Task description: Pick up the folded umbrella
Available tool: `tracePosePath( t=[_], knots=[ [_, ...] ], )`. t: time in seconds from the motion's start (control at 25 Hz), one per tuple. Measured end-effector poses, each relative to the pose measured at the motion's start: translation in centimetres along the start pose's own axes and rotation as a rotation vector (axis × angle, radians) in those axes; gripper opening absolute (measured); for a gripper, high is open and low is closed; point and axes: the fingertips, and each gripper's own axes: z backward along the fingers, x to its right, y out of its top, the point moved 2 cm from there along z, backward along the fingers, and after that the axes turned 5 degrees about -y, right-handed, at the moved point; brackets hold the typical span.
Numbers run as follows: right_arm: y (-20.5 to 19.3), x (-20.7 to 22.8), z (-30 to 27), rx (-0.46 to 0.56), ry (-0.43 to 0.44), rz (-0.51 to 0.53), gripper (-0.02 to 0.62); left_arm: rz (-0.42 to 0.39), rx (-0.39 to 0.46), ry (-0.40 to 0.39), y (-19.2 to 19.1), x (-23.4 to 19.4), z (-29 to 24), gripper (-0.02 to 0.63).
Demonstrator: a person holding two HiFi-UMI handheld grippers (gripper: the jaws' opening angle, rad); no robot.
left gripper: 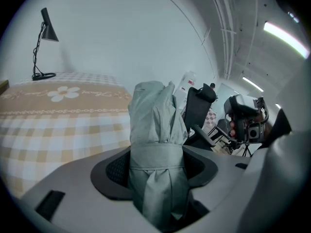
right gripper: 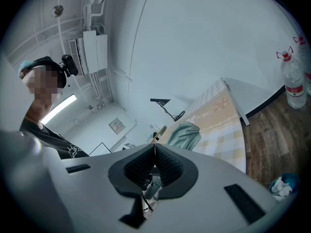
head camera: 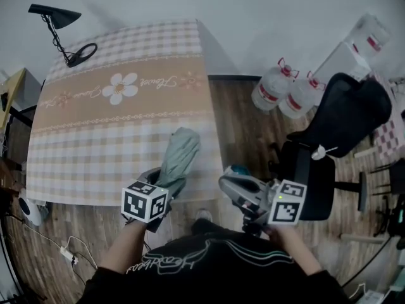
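Covering the worktop [head camera: 95,144] is a beige checked cloth, with a black lamp [head camera: 60,30] at its far left corner. The left gripper [head camera: 158,183] is clamped on the folded umbrella [head camera: 179,154] over the near edge. The right gripper [head camera: 231,182], jaws together and empty, hangs above the wooden floor [head camera: 243,125] beside a black chair [head camera: 342,125].

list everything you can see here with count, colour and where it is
umbrella: 1, grey-green, folded, at the table's near edge, held in the left gripper
table: 1, covered in a beige and white checked cloth with a flower print, centre
desk lamp: 1, black, table's far left corner
water bottles: 2, clear with red labels, on the floor right of the table
office chair: 1, black, on the floor at right
left gripper: 1, grey, shut on the umbrella
right gripper: 1, grey, shut and empty, off the table's right side
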Motion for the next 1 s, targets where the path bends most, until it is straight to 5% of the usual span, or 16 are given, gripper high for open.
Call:
tracePosePath(
  t=[1.0],
  knots=[
    [-8.1, -12.4, 1.1, 0.078, 0.021, 0.065, 0.012, -0.014, 0.29, -0.194, -1.8, 9.6, 17.0, 0.265]
  ],
)
